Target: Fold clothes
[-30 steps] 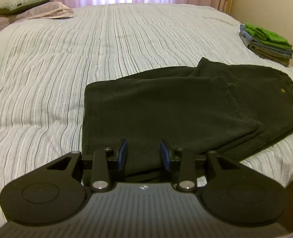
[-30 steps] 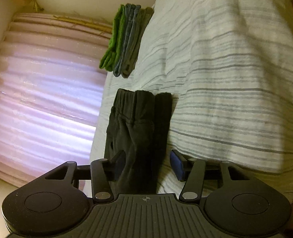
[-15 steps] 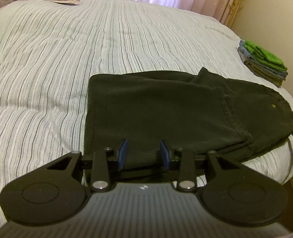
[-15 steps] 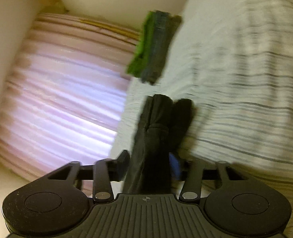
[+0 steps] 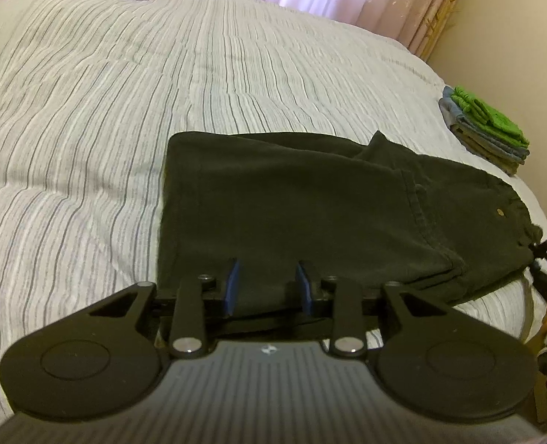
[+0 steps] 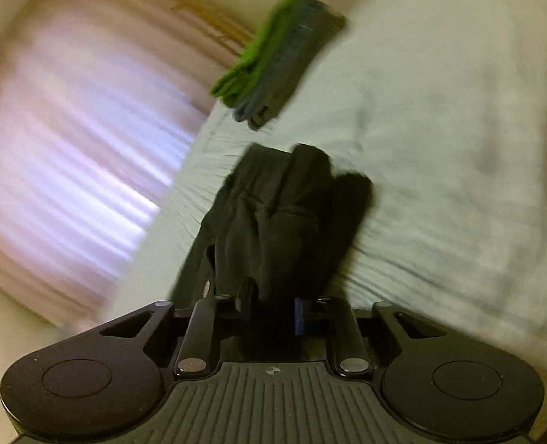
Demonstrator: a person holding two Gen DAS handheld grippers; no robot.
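On the bed (image 5: 236, 85), both tools (closing): right (image 6: 269, 301) pinches trousers (image 5: 310, 214), left (image 5: 268, 283) straddles them.

Left gripper (image 5: 268, 283) closing, pads apart; right gripper (image 6: 271, 305) closing

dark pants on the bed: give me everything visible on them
The dark pants look like soft, thick, near-black fabric, folded over once so one layer lies on another, with a stitched hem edge and a small brass-coloured button near the gathered waistband. They lie flat near the edge of the striped bedspread. The left gripper straddles the near folded edge, jaws closing, pads not yet pressing. The right gripper is closing on the bunched waistband end; that view is blurred.
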